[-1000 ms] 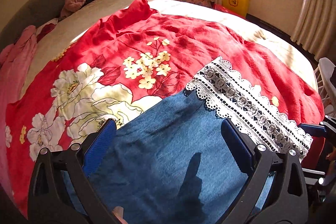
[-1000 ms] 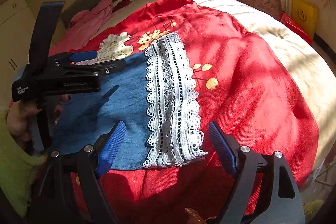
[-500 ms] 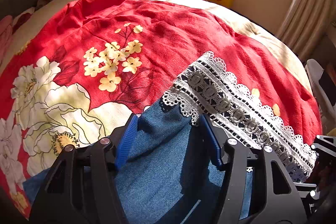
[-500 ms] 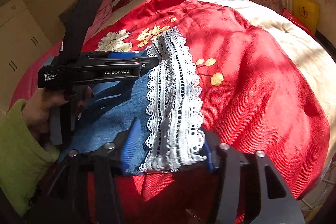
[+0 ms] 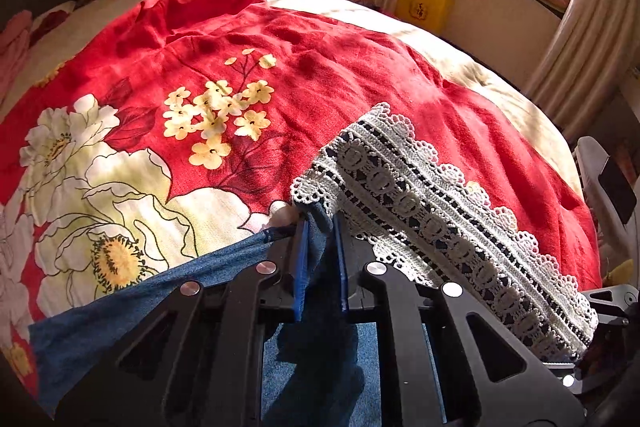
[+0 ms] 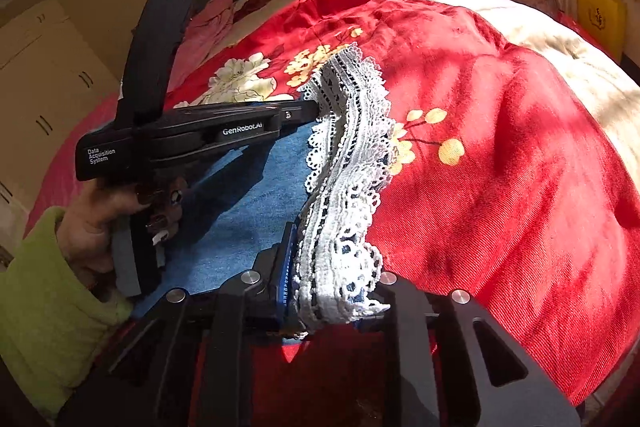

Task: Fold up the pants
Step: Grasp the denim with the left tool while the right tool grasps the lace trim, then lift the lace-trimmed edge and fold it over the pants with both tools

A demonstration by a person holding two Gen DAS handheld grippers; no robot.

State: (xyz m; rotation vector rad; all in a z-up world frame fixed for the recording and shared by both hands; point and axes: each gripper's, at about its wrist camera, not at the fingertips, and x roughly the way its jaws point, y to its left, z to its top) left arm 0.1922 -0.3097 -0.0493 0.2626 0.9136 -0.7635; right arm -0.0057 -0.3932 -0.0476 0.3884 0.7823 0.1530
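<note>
Both grippers pinch the lace hem of the pants, lifted off the bed.
The left gripper (image 5: 320, 251) is clamped on the denim corner, the right gripper (image 6: 332, 279) on the lace (image 6: 344, 163); thin lace could slip or stretch unevenly. The pants (image 6: 248, 195) run lengthwise back toward the person, hem pointing away, on the red blanket (image 5: 360, 75).

We look low and close across the bed (image 5: 500, 95) from each tool; both views share the red blanket (image 5: 360, 75) and lace hem (image 6: 348, 163).
</note>
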